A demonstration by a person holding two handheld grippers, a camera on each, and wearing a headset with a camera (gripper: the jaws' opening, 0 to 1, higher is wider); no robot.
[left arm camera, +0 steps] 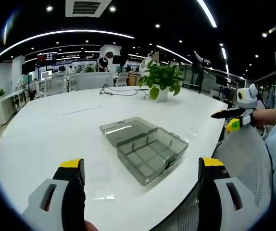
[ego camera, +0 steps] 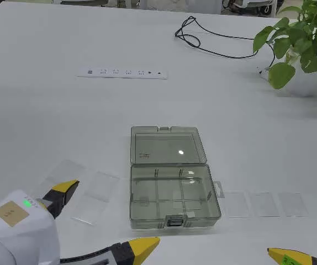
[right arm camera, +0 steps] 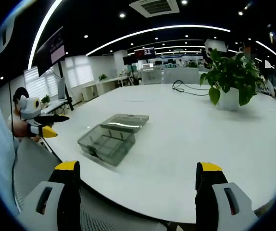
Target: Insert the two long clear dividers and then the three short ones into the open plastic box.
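Okay, left gripper (ego camera: 103, 218): jaws spread wide, nothing between them, touching nothing. It hangs over the surface (ego camera: 48, 121) left of and nearer than the box (ego camera: 175, 196). One yellow tip sits over the edge of the long dividers (ego camera: 100, 187); whether it touches them can't be told. Right gripper (ego camera: 307, 234): jaws wide apart too, holding nothing, nearer than and right of the box.

The box is grey, see-through and open, with its lid (ego camera: 168, 144) laid flat on the far side. Faint lines cross the box floor; can't tell what they are. Two long dividers lie flat side by side, left of the box. Three short dividers (ego camera: 263, 204) lie in a row right of the box, apart from it.

A tan sticker (ego camera: 10, 212) on the left gripper body has print too small to read, with a green light beside it. A power strip (ego camera: 122, 72) lies well beyond the box, its markings unreadable. A plant (ego camera: 302, 38) and a black cable (ego camera: 202, 41) are far right of the box.
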